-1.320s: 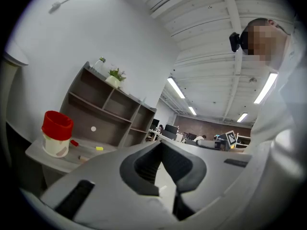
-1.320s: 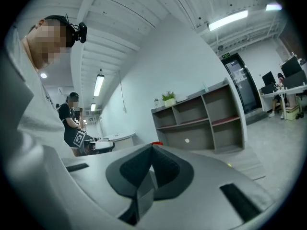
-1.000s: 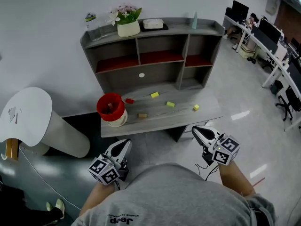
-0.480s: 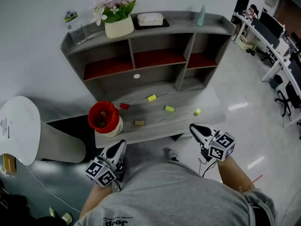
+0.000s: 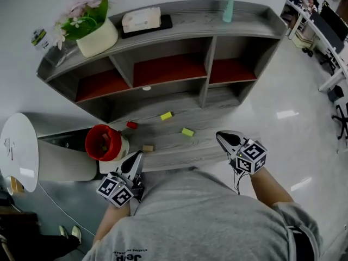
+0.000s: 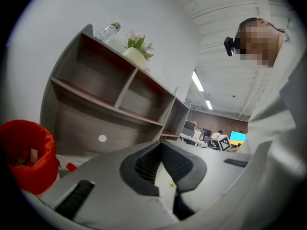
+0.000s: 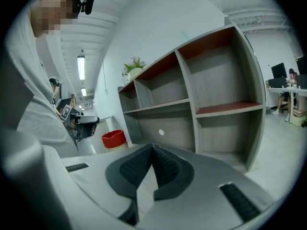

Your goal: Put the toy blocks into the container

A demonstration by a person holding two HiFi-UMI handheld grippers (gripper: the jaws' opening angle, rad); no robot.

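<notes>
A grey surface (image 5: 174, 145) runs along the foot of a grey shelf unit (image 5: 209, 53) with red-lined compartments, in an open office with a pale glossy floor. The red container (image 5: 103, 143) stands at the left end of the surface, and some pieces show inside it.

Four toy blocks lie loose on the surface, all to the right of the container. The red block (image 5: 131, 125) is nearest, just beside the container and a little farther from the person. The tan block (image 5: 147, 148) lies near the container on its right. The yellow block (image 5: 166, 115) and the green-yellow block (image 5: 187, 132) lie farther right, apart from each other.

The left gripper (image 5: 138, 156) sits at the front edge of the surface, just right of the container and close to the tan block. Its jaws are together with nothing between them. The right gripper (image 5: 220, 136) is well to the right of the container, past the green-yellow block, which lies near its tip. Its jaws are also closed and empty.

A flower pot (image 5: 98, 34) sits on top of the shelf unit, above and behind the container.
</notes>
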